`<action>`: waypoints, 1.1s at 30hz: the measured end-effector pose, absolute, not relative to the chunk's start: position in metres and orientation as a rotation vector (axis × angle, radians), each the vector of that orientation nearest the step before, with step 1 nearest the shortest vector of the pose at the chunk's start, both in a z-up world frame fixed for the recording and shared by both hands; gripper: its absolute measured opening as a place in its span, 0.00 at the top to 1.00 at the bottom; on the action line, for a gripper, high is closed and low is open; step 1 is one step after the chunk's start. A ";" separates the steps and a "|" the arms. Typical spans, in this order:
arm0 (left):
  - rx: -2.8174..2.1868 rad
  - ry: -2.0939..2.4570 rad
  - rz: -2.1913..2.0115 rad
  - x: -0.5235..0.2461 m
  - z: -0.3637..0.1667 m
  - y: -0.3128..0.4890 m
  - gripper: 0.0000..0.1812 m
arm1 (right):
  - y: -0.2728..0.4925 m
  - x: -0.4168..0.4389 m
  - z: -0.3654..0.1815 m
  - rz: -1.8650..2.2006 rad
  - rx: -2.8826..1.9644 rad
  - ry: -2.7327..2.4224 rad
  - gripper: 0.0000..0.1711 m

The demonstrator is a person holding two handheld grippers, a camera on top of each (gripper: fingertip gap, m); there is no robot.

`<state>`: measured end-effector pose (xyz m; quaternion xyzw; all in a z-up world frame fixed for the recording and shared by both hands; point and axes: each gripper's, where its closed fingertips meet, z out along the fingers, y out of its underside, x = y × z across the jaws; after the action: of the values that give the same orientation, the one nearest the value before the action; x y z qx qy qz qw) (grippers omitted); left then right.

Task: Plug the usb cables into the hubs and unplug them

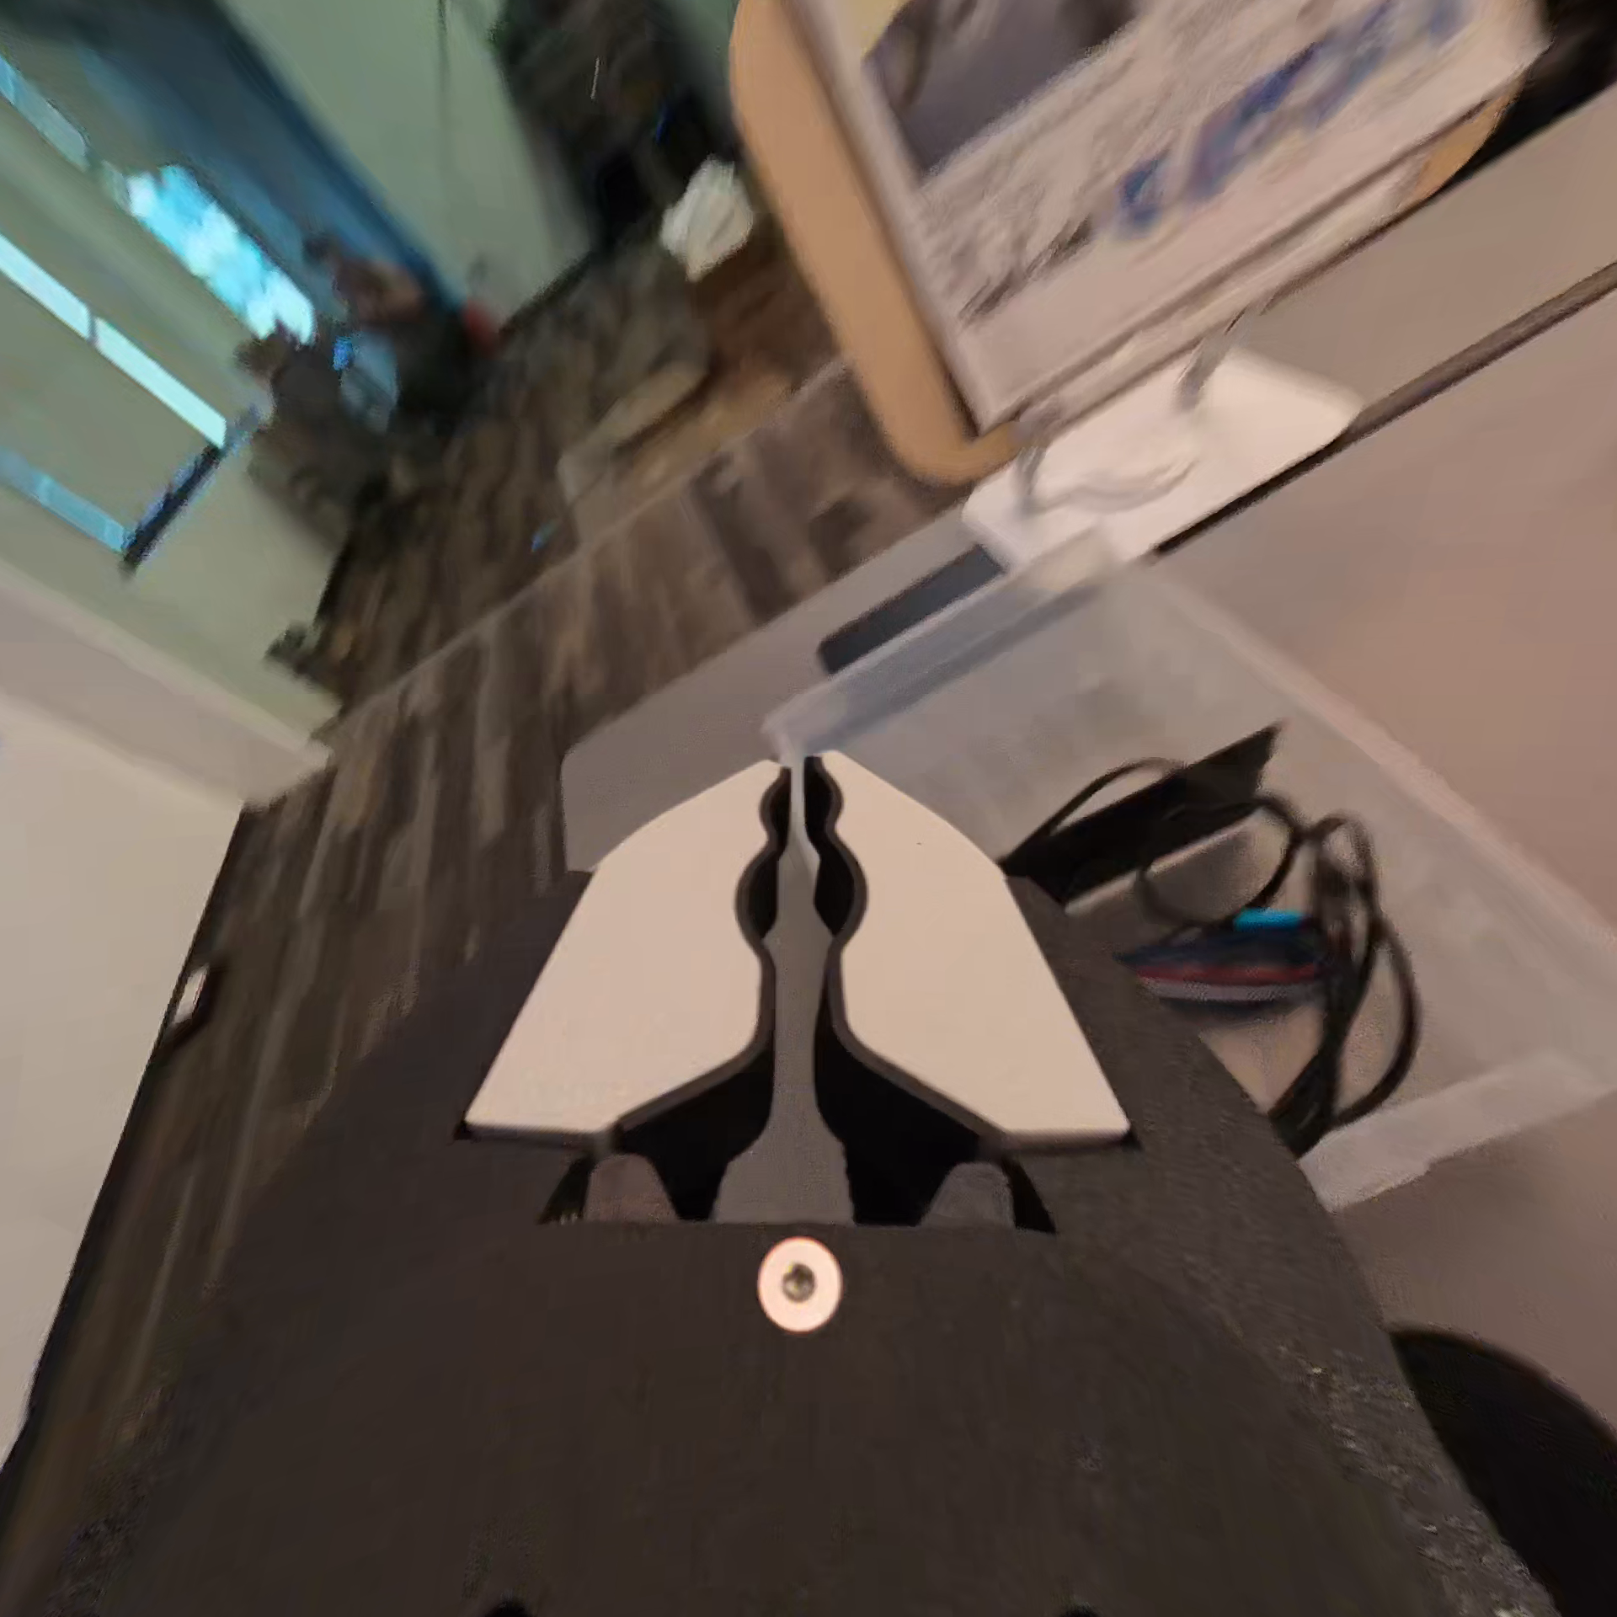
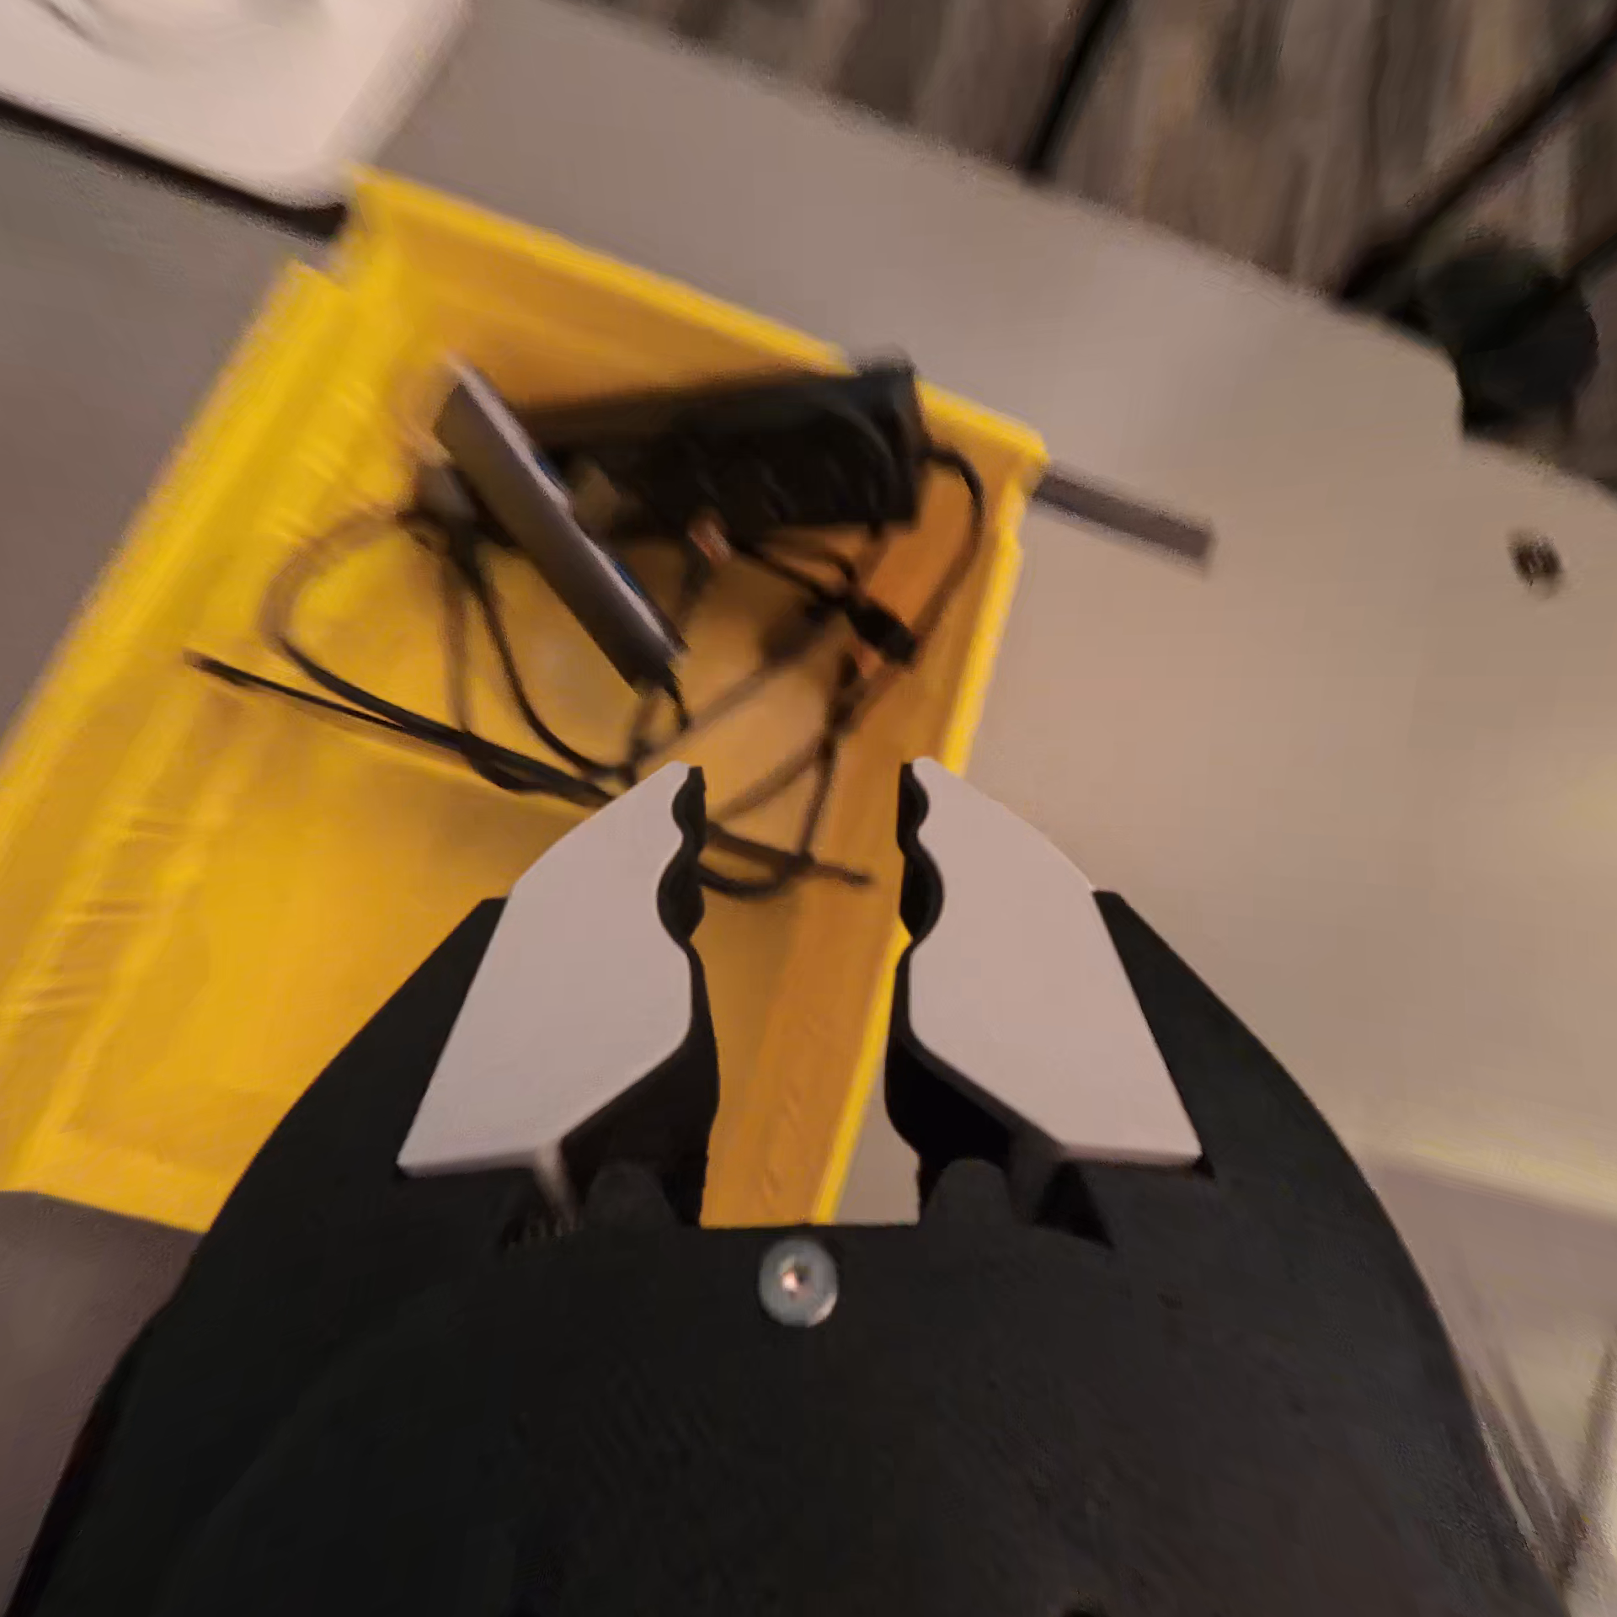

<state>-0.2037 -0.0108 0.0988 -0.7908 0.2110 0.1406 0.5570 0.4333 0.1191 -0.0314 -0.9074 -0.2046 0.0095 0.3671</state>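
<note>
In the left wrist view my left gripper [image 1: 796, 774] is shut on the thin rim of a clear plastic bin [image 1: 962, 665]. In the bin lie tangled black cables [image 1: 1312, 875], a grey hub [image 1: 1164, 866] and a blue and red item [image 1: 1225, 962]. In the right wrist view my right gripper [image 2: 801, 779] is open and empty above the near right corner of a yellow bin [image 2: 219, 875]. That bin holds a flat grey hub [image 2: 560, 534], a black hub [image 2: 770, 455] and loose black USB cables [image 2: 490, 726]. Both views are blurred.
The bins stand on a pale table. A white box [image 1: 1181, 175] sits on a white stand base [image 1: 1164, 472] behind the clear bin, with a dark flat object [image 1: 910, 604] beside it. A dark slot [image 2: 1129, 521] and a black round object [image 2: 1522, 341] lie right of the yellow bin. Some 65 cm of space lies between my two pairs of fingers. The dark slot [image 2: 1129, 521] is about 25 cm from my right fingertips.
</note>
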 end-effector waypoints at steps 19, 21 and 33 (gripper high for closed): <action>-2.487 0.565 0.155 -0.235 -0.037 0.003 0.87 | 0.079 0.483 -0.099 0.094 -2.749 -0.349 0.76; -2.525 0.540 0.154 -0.240 -0.046 0.005 0.87 | 0.076 0.483 -0.106 0.143 -2.779 -0.343 0.79; -2.722 0.371 -0.045 -0.250 -0.077 -0.006 0.85 | 0.058 0.466 -0.140 0.265 -3.048 -0.359 0.96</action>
<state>-0.2503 -0.0057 -0.0770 -0.9716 0.1324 -0.0162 0.1955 0.4656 0.0577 -0.1399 -0.9890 -0.1165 0.0858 0.0306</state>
